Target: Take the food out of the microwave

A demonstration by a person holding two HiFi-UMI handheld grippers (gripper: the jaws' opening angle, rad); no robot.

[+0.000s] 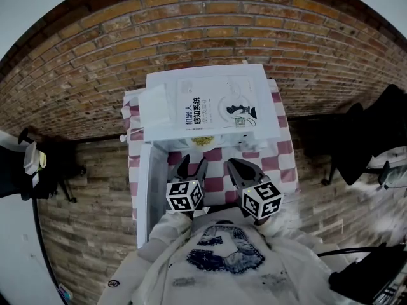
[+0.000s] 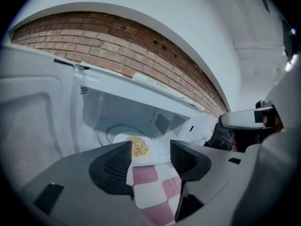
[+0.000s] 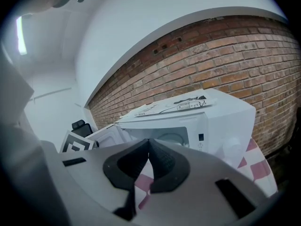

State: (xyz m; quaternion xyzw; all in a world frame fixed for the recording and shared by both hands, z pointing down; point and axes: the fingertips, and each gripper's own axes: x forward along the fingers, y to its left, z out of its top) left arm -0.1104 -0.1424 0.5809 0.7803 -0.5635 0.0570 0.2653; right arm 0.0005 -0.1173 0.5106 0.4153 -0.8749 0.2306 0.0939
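Two grippers: both held just in front of the open microwave (image 1: 159, 100), above the checked cloth (image 1: 280, 159) on the worktop.
Left gripper (image 1: 192, 165) (image 2: 150, 154): jaws spread wide, nothing between the pads, pointed at the cavity.
Right gripper (image 1: 245, 170) (image 3: 148, 147): jaws closed together, tips touching, empty.
Food (image 2: 138, 146) (image 1: 203, 141): yellowish heap on a white plate (image 2: 157, 150), inside the microwave.
Door (image 1: 144, 189): swung open at the person's left.
Booklet (image 1: 216, 107): lies flat on the microwave's top.
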